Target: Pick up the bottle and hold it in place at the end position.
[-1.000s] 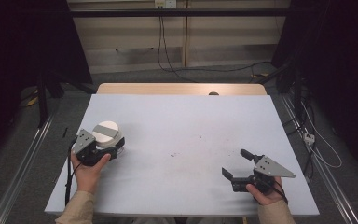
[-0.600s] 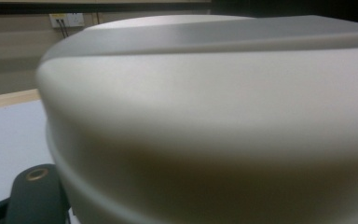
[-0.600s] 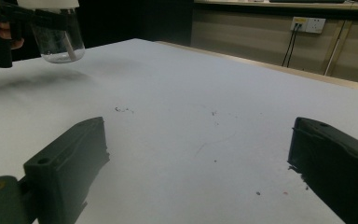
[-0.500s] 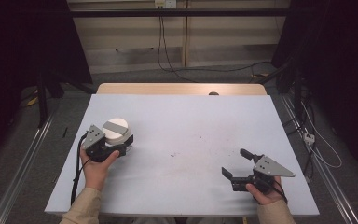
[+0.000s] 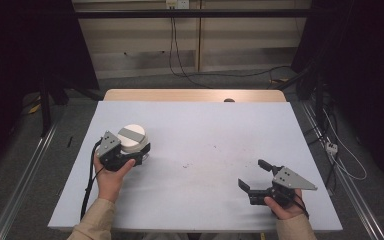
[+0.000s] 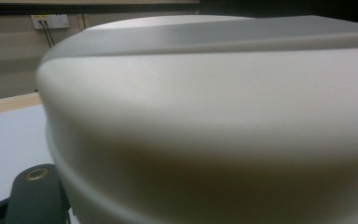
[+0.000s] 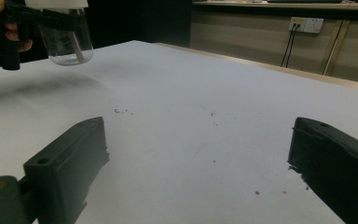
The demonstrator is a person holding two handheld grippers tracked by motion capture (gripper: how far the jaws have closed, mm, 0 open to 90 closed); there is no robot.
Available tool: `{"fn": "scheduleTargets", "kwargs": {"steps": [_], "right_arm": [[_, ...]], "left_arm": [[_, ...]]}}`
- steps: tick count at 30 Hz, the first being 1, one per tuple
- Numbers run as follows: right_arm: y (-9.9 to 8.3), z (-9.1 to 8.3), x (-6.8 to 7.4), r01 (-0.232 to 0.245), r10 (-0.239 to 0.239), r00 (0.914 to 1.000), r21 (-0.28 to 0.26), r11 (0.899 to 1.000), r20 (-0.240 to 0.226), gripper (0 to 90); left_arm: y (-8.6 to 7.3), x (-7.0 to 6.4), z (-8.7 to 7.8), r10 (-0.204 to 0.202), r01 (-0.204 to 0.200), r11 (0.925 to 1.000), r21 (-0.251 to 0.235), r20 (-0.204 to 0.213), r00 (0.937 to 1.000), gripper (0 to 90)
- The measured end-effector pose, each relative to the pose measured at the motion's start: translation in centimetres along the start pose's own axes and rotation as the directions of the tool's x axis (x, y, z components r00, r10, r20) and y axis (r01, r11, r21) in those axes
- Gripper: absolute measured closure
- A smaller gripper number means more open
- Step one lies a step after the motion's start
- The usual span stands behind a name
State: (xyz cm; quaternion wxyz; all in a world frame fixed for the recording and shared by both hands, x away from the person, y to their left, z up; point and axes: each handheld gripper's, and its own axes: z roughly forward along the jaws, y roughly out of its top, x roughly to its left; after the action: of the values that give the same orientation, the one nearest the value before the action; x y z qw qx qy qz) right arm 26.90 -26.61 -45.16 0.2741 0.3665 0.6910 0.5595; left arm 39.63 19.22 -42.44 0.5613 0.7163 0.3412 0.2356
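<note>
Left gripper (image 5: 135, 152) is clamped on a jar (image 5: 131, 140): clear glass body, white lid with a grey band across the top. Fingers close on it just under the lid, one each side. In the right gripper view the jar (image 7: 67, 35) hangs clear of the counter (image 7: 191, 93), its shadow on the surface below, something thin and pale inside, too blurred to tell what. In the left gripper view the lid (image 6: 214, 116) sits right against the camera, between the fingers, with one black finger (image 6: 35, 198) showing at lower left.

Right gripper (image 5: 255, 176) is well apart from the jar, low over the near right part of the counter (image 5: 205, 125), fingers spread wide with nothing between them. In its own view the two black fingers (image 7: 67, 161) frame bare white surface with a few dark specks and scuff marks (image 7: 121, 111) ahead of the tips.

Left hand (image 5: 111, 175) wraps the left gripper's grip from behind; right hand (image 5: 287, 205) does the same on the right. Cables (image 5: 180, 55) run along the floor beyond the counter's far edge.
</note>
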Motion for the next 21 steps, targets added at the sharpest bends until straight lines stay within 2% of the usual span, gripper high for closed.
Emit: {"fn": "scheduleTargets", "kwargs": {"steps": [13,21], "right_arm": [[-0.1,-0.2,0.0,-0.011,0.011,0.9999,-0.006,1.0,-0.004,3.8],[-0.1,-0.2,0.0,-0.021,0.021,0.9998,-0.002,1.0,-0.005,3.7]], "left_arm": [[0.3,-0.9,1.3,0.015,-0.015,0.9999,0.007,0.029,0.9995,18.3],[0.3,-1.4,2.4,0.008,-0.009,0.9997,0.024,0.045,0.9989,18.3]]}}
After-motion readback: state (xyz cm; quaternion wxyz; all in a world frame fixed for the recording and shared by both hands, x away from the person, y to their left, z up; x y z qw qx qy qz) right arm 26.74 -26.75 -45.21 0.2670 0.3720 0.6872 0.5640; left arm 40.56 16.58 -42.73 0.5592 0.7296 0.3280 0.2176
